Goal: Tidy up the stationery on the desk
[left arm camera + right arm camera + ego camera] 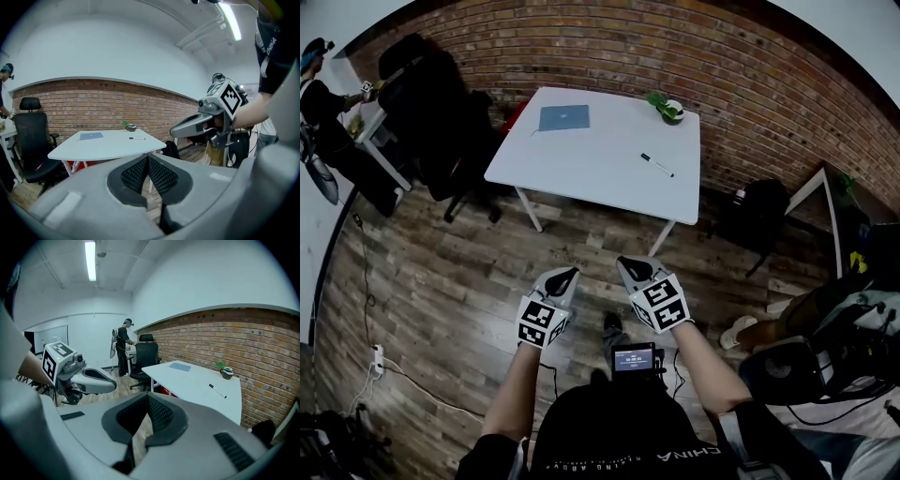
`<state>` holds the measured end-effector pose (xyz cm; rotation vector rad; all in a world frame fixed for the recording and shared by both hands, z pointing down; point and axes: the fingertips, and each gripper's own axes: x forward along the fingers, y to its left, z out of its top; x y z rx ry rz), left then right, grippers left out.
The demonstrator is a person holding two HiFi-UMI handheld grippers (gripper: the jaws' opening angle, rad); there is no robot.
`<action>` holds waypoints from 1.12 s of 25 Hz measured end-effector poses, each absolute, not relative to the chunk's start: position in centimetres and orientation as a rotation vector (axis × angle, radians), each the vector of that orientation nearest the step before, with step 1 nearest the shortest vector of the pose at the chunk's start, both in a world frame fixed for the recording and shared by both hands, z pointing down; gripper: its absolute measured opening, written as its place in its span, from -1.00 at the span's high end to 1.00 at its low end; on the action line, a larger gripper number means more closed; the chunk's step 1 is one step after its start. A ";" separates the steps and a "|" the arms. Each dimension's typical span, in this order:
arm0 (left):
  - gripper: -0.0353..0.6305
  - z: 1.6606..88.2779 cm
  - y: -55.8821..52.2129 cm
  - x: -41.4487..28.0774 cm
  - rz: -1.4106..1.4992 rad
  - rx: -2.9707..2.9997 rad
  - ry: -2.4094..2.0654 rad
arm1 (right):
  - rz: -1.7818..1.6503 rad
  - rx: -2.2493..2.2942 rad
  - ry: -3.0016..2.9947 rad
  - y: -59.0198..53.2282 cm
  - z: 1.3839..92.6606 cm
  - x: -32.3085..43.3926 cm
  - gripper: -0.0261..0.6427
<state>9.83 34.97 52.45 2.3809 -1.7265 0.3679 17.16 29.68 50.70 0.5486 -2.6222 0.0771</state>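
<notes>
— How do the arms sit?
— Both forearms (pixel 514 394) reach forward side by side; left gripper (pixel 567 274) and right gripper (pixel 630 264) are near each other, not touching, tips tilted slightly down.
— Jaws?
— Pressed together on each; both empty.

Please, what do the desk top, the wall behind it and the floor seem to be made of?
Desk top: smooth white board, probably laminate; the colour is even and matt, and the edge is thin.
Wall: red-brown brick; pale mortar lines show.
Floor: grey-brown planks with grain; real wood or wood-look vinyl, I cannot tell.
</notes>
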 end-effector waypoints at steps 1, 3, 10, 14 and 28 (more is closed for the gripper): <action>0.88 52.4 34.0 9.3 0.372 2.375 -1.730 | 0.080 0.543 -2.625 28.8 50.7 16.6 0.89; 0.88 52.2 31.9 8.3 0.377 2.366 -1.738 | 0.083 0.529 -2.626 26.8 50.6 15.7 0.89; 0.88 51.4 23.9 5.7 0.401 2.341 -1.757 | 0.102 0.503 -2.631 18.5 50.0 13.1 0.89; 0.88 51.0 19.8 4.2 0.414 2.325 -1.774 | 0.110 0.483 -2.631 14.2 50.1 11.7 0.89; 0.88 51.1 10.5 0.0 0.443 2.273 -1.809 | 0.132 0.429 -2.637 4.3 50.4 7.4 0.89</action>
